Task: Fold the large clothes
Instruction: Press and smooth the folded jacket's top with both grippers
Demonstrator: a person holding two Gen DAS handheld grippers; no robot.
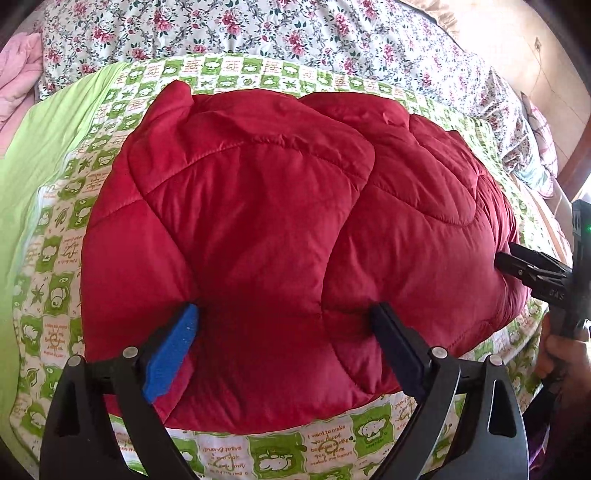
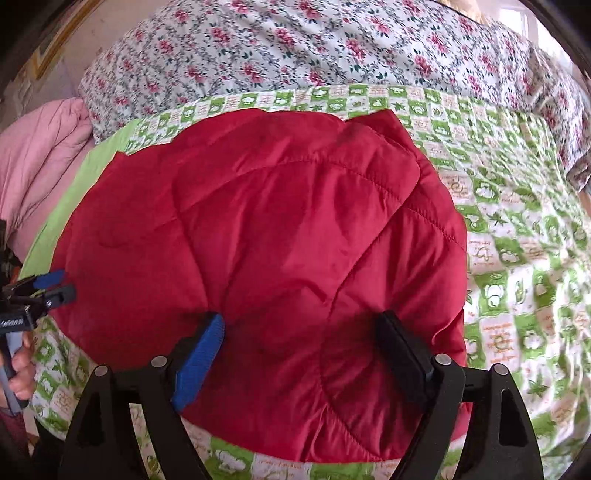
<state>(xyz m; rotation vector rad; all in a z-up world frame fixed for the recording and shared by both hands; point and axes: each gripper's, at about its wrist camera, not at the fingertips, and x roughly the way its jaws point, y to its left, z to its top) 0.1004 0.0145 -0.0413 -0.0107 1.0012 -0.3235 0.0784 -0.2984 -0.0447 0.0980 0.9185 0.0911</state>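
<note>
Two grippers, left (image 1: 284, 325) and right (image 2: 303, 332), fingers spread wide and released, rest on the folded red jacket (image 1: 280, 229); next likely smoothing or withdrawing.

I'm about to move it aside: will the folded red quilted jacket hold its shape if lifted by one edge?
Probably not. The red quilted jacket looks puffy and soft, so it would likely sag and unfold. Its padding suggests it is light, and its smooth sheen hints it may slip.

Bed covered by a green-and-white checked cartoon-print sheet (image 1: 280, 450). On it lie a folded red quilted padded jacket (image 1: 258, 236), centre; a rose-patterned floral quilt (image 1: 258, 26), far; and a pink padded garment (image 2: 40, 147), far left.
</note>
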